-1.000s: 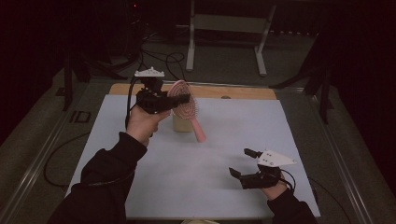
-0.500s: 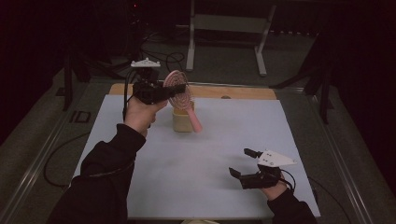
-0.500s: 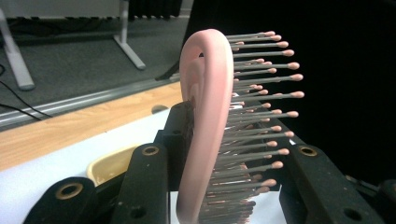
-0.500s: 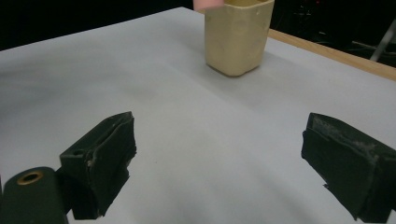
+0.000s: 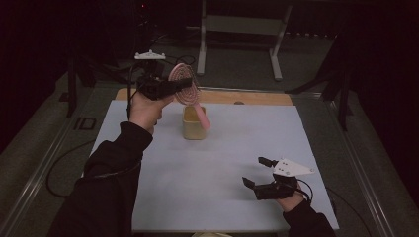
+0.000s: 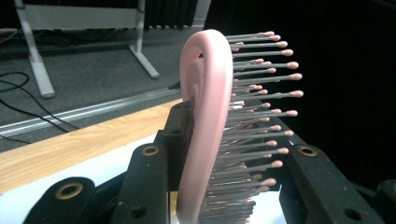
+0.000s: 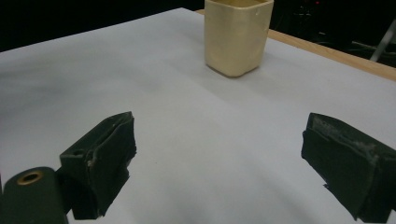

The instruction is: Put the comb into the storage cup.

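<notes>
A pink hairbrush point(image 5: 201, 117) with metal bristles is held by its round head, handle slanting down to the right. My left gripper point(image 5: 179, 85) is shut on that head, raised above the table's far side. Close up, the brush point(image 6: 205, 116) stands edge-on between the left gripper point(image 6: 233, 182) jaws. The handle's lower end overlaps the right rim of a cream cup point(image 5: 192, 131); whether it touches is unclear. My right gripper point(image 5: 253, 171) rests open near the front right, empty. Its own view has the right gripper point(image 7: 224, 154) facing the cup point(image 7: 237, 37) across bare sheet.
A white sheet point(image 5: 222, 163) covers the table, with a wooden strip point(image 5: 257, 98) along its far edge. Beyond the table stand a metal frame's legs point(image 5: 274, 64) and loose cables point(image 6: 18, 88) on the dark floor.
My left hand has risen and drifted left and away, carrying the brush; its handle now ends higher at the cup. The right gripper has stayed put.
</notes>
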### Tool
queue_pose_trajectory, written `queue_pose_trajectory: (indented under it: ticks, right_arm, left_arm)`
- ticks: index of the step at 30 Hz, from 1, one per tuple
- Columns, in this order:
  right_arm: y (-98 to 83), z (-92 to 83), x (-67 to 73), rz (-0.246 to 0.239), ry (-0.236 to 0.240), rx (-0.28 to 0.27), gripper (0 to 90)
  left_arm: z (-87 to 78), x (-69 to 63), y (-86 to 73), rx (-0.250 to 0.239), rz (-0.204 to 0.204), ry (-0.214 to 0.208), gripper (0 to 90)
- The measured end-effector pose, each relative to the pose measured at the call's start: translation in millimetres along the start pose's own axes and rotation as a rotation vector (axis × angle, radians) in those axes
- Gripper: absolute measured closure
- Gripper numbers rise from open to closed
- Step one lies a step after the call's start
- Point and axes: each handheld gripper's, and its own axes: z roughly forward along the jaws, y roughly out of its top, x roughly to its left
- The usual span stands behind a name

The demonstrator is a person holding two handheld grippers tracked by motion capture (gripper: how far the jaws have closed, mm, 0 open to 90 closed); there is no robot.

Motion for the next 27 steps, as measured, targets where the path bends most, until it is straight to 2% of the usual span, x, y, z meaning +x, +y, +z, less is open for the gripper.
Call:
queue_pose_trajectory:
  ticks: [6, 15, 27]
  right_arm:
    - [-0.2, 0.2, 0.0, -0.001, 0.004, 0.001, 9.6]
    - [-0.3, 0.6, 0.3, -0.008, 0.009, 0.001, 9.6]
    - [-0.5, 1.1, 0.8, -0.006, 0.006, 0.006, 9.6]
  left_arm:
    - [2.1, 3.8, 3.2, -0.009, 0.002, 0.027, 65.5]
    - [6.1, 15.3, 5.1, -0.015, -0.015, 0.062, 65.5]
    - [15.2, 24.1, 11.3, -0.013, 0.003, 0.118, 65.5]
